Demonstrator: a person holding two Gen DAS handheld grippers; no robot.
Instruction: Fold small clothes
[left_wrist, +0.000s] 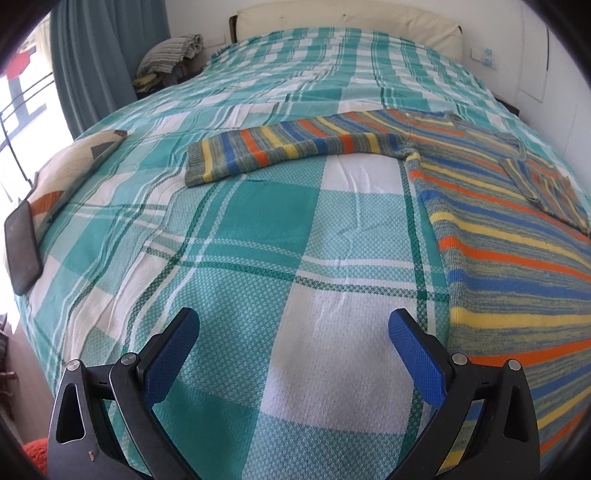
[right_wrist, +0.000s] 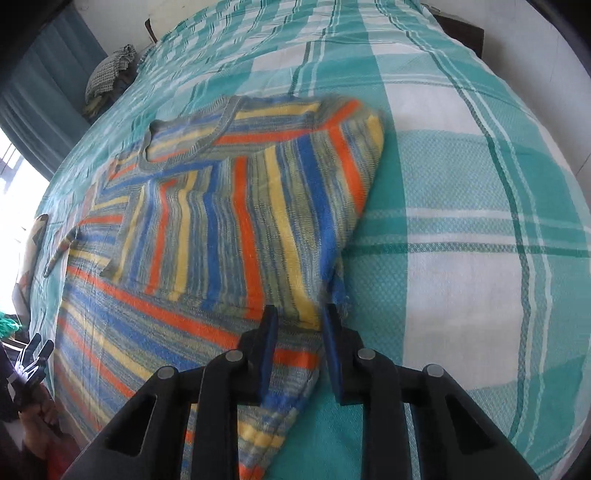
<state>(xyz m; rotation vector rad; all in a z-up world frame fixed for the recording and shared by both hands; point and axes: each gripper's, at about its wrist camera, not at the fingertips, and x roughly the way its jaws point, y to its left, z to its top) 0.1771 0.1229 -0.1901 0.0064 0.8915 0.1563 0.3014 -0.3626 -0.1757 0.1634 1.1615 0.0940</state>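
A knitted sweater (left_wrist: 498, 236) with blue, orange and yellow stripes lies flat on the teal plaid bedspread (left_wrist: 258, 240). One sleeve (left_wrist: 280, 147) stretches out to the left. In the right wrist view the other sleeve (right_wrist: 177, 229) is folded across the sweater (right_wrist: 258, 177) chest. My left gripper (left_wrist: 293, 315) is open over bare bedspread, left of the sweater's hem. My right gripper (right_wrist: 300, 314) points down at the sweater's folded right edge. Its jaws stand narrow, with striped knit showing in the gap and no visible pinch.
A dark phone (left_wrist: 22, 247) and a patterned cushion (left_wrist: 70, 170) lie at the bed's left edge. A heap of clothes (left_wrist: 173, 51) sits beyond the far left corner by the curtain. The left gripper (right_wrist: 33, 354) shows small at the lower left of the right wrist view.
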